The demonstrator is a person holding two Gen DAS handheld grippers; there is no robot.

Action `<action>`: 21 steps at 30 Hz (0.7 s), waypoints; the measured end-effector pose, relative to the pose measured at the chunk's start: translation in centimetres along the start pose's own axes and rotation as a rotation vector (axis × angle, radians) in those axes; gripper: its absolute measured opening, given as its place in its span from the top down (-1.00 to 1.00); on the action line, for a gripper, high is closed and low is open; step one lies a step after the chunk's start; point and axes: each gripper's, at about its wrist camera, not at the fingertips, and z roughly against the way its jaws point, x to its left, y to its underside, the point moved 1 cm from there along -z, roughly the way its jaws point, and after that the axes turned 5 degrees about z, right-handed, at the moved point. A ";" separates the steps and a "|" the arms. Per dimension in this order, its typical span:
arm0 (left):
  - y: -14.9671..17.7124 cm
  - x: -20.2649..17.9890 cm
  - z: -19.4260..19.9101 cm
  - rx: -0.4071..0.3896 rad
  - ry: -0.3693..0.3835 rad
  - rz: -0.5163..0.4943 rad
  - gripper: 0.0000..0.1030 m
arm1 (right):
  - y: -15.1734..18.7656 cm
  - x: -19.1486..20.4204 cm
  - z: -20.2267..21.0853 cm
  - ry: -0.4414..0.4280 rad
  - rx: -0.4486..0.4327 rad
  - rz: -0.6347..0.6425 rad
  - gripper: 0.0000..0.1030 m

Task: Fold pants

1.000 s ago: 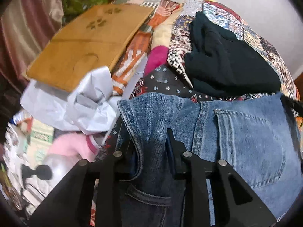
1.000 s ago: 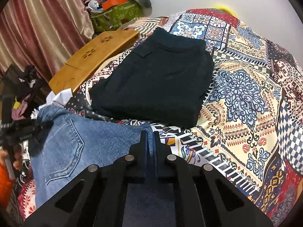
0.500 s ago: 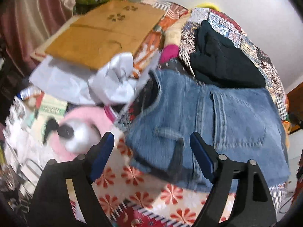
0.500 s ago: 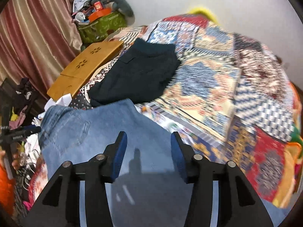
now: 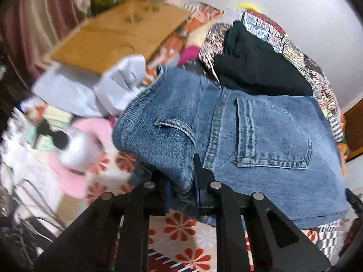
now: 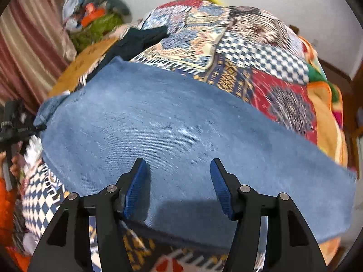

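On the left, the left gripper [image 5: 181, 188] is closing its jaws on a bunched fold at the waistband of the jeans [image 5: 261, 136], the denim pinched between its pads. The jeans lie spread across the patchwork bedspread [image 6: 261, 56]. On the right, the right gripper [image 6: 179, 188] hovers over the denim, jaws opening, nothing between them.

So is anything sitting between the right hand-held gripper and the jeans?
Nothing visible. The right hand-held gripper, jaws opening and empty, hangs directly over bare denim of the jeans. The left hand-held gripper is closing on a bunched fold.
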 end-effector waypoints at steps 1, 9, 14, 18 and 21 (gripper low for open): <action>0.1 0.3 0.2 -0.002 -0.004 0.009 0.69 | 0.4 -0.4 0.2 -0.010 0.003 -0.031 -0.06; 2.4 0.8 -3.0 0.072 -0.053 -0.038 0.45 | 3.6 -2.4 1.6 -0.035 -0.038 -0.162 -0.07; 2.6 -1.7 0.3 0.006 -0.143 -0.212 0.12 | 6.0 -4.9 3.8 0.027 -0.056 -0.269 -0.09; 1.3 -3.1 2.9 -0.036 -0.050 -0.188 -0.30 | 8.5 -8.4 5.7 0.065 -0.104 -0.416 -0.09; -0.2 -5.8 4.3 -0.084 -0.004 -0.216 -0.40 | 10.5 -11.0 7.0 0.096 -0.124 -0.513 -0.09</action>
